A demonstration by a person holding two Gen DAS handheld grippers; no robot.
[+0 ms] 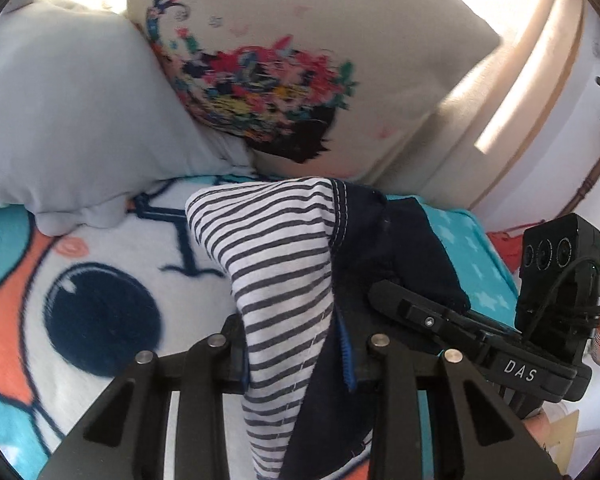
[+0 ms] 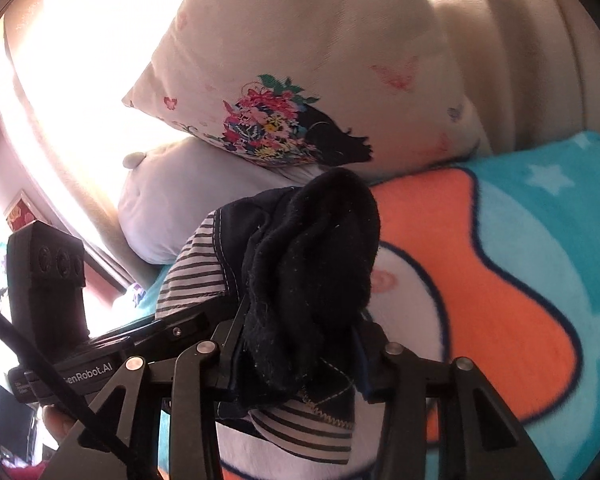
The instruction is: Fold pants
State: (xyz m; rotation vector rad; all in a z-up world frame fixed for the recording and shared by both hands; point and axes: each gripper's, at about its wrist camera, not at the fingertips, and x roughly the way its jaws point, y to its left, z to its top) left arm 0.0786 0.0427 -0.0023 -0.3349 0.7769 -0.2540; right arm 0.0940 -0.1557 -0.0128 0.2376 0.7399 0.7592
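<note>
The pants (image 1: 284, 264) are small, dark navy with a grey-and-white striped lining. My left gripper (image 1: 300, 360) is shut on a bunched striped and navy part and holds it up above the blanket. My right gripper (image 2: 300, 356) is shut on the navy cloth (image 2: 316, 256) of the same pants, which stands up in a lump between its jaws. The two grippers are close side by side: the right one (image 1: 480, 340) shows at the right of the left wrist view, the left one (image 2: 112, 344) at the left of the right wrist view.
A fleece blanket (image 1: 100, 304) with an orange, white and teal cartoon print covers the bed (image 2: 500, 280). A flowered cream pillow (image 1: 284, 60) and a pale grey pillow (image 1: 72, 120) lean at the back. A beige curtain (image 1: 520, 92) hangs behind them.
</note>
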